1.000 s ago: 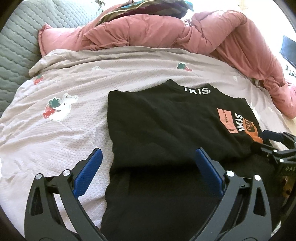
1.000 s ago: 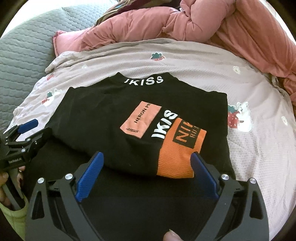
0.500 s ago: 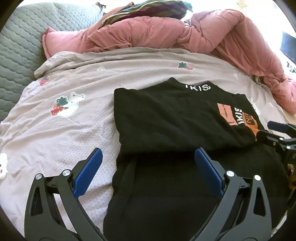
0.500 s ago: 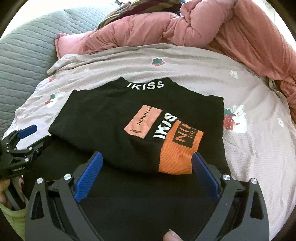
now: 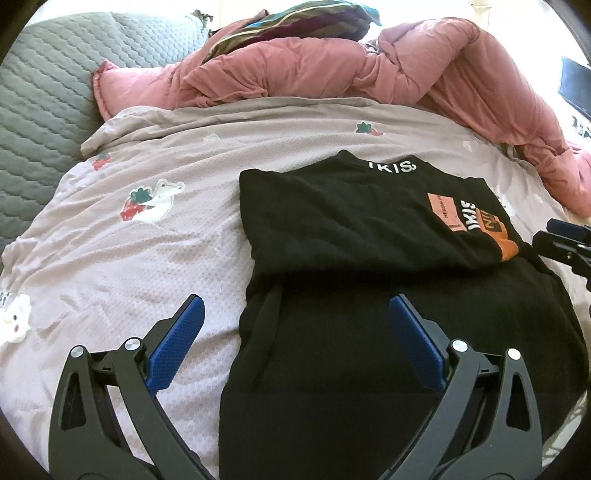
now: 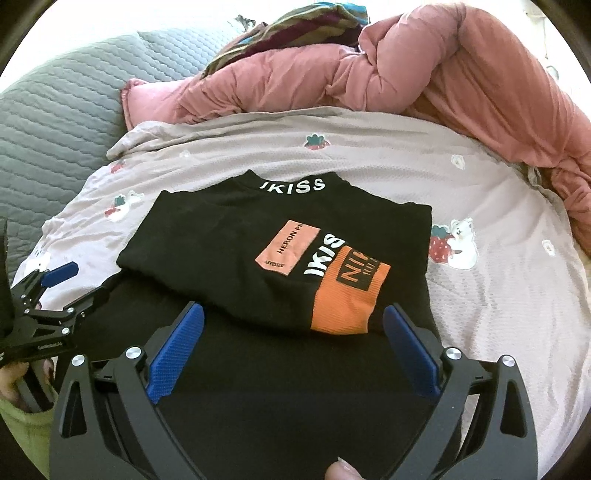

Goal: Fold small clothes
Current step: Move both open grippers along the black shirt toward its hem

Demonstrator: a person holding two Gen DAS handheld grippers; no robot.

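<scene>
A black top [image 5: 351,229] [image 6: 236,251] with white lettering and pink and orange patches lies partly folded on the bed; its folded upper part rests over the lower part nearest me. My left gripper [image 5: 295,317] is open and empty above the top's lower left edge. My right gripper [image 6: 293,325] is open and empty over the lower middle, just short of the fold edge. Each gripper shows in the other's view: the right [image 5: 561,240], the left [image 6: 55,288].
A pale bedsheet [image 5: 147,258] with strawberry prints covers the bed. A pink duvet [image 5: 332,70] [image 6: 406,66] is heaped along the far side and right. A grey quilted cover [image 5: 37,110] lies at the left. Striped fabric [image 5: 295,26] tops the duvet.
Both grippers have drawn back toward me and away from the fold edge; the top lies where it was. Both stay open and empty.
</scene>
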